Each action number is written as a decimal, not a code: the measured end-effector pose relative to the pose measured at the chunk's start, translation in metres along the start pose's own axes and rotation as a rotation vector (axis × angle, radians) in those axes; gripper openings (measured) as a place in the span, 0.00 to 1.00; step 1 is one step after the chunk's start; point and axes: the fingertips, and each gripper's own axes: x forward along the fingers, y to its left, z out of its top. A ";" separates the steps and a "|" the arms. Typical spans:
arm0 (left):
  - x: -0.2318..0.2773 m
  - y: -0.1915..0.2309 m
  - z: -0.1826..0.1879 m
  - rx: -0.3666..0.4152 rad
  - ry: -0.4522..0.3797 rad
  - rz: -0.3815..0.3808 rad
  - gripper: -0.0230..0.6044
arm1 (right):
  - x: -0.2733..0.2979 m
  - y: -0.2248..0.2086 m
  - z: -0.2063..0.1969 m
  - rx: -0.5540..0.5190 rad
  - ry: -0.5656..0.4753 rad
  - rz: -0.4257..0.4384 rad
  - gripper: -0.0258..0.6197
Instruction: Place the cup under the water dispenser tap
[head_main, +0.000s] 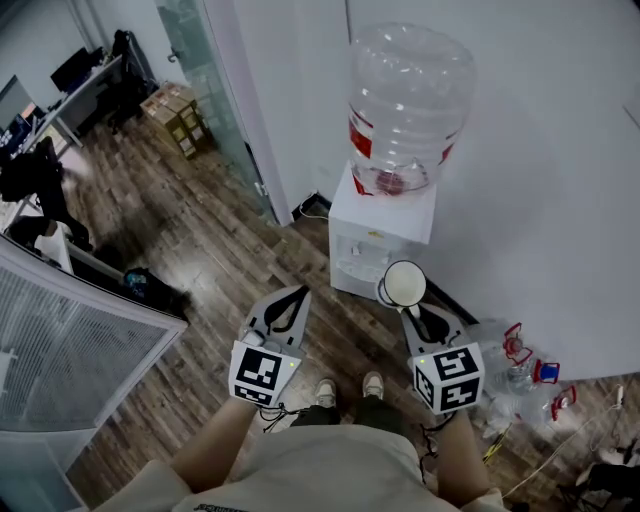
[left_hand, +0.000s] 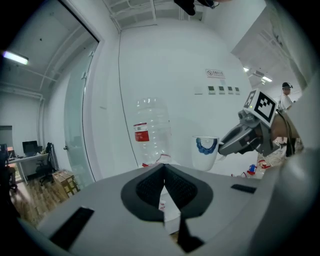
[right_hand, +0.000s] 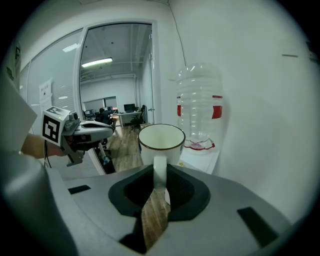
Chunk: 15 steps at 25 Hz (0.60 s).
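A white cup with a dark rim hangs in the air just in front of the white water dispenser, level with its front face. My right gripper is shut on the cup's handle, seen close up in the right gripper view as the cup between the jaws. A clear, nearly empty bottle with a red label tops the dispenser. My left gripper is shut with nothing in it, to the left of the cup. The left gripper view shows the cup with a blue pattern and the right gripper behind it.
Several empty bottles with red and blue caps lie on the wooden floor right of the dispenser. A glass door and cardboard boxes stand at the back left. A grey partition is at my left. My feet are below the grippers.
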 end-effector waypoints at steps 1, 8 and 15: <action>0.005 0.001 -0.001 -0.006 -0.006 0.007 0.05 | 0.007 -0.006 -0.002 0.002 0.006 0.003 0.15; 0.052 0.007 -0.026 -0.038 0.019 0.076 0.05 | 0.063 -0.038 -0.018 -0.104 0.073 0.034 0.15; 0.094 0.006 -0.058 -0.138 -0.002 0.088 0.05 | 0.125 -0.055 -0.050 -0.072 0.077 0.090 0.15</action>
